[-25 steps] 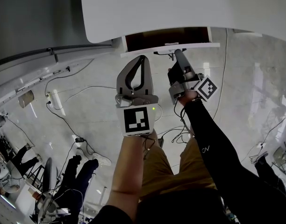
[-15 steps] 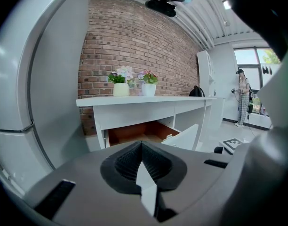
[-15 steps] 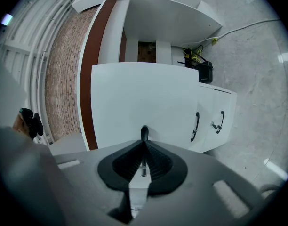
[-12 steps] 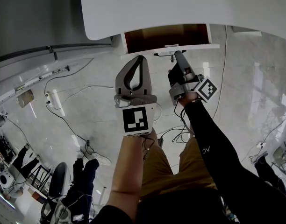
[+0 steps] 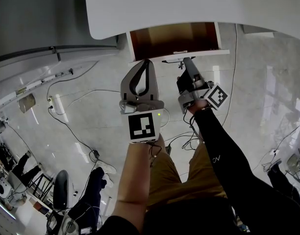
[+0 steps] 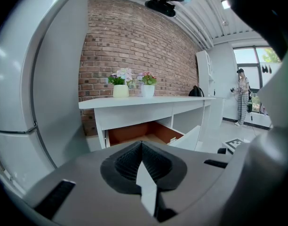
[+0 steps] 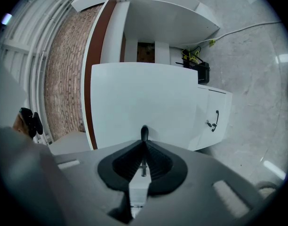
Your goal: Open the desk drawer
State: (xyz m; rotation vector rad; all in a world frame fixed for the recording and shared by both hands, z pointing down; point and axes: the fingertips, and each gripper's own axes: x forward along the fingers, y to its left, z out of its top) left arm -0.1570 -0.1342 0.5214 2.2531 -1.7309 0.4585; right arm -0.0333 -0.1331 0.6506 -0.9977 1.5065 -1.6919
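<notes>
The white desk [image 5: 189,9] has its drawer [image 5: 172,37] pulled partly out, and the brown inside shows. My right gripper [image 5: 186,60] is shut on the dark handle [image 7: 144,132] at the middle of the white drawer front [image 7: 144,98]. My left gripper [image 5: 146,62] hangs just left of it, below the drawer front, shut with nothing between its jaws. In the left gripper view the open drawer [image 6: 144,132] shows under the desk top [image 6: 148,101], beyond the closed left gripper [image 6: 141,146].
Cables [image 5: 66,121] run over the glossy floor to the left. A low white cabinet [image 7: 214,119] with a dark handle stands beside the desk. Two flower pots [image 6: 130,89] sit on the desk top. A person [image 6: 242,95] stands far off to the right.
The drawer has slid further out from under the desk, showing more of its brown inside. My right gripper came back a little with the handle. The left gripper stayed put.
</notes>
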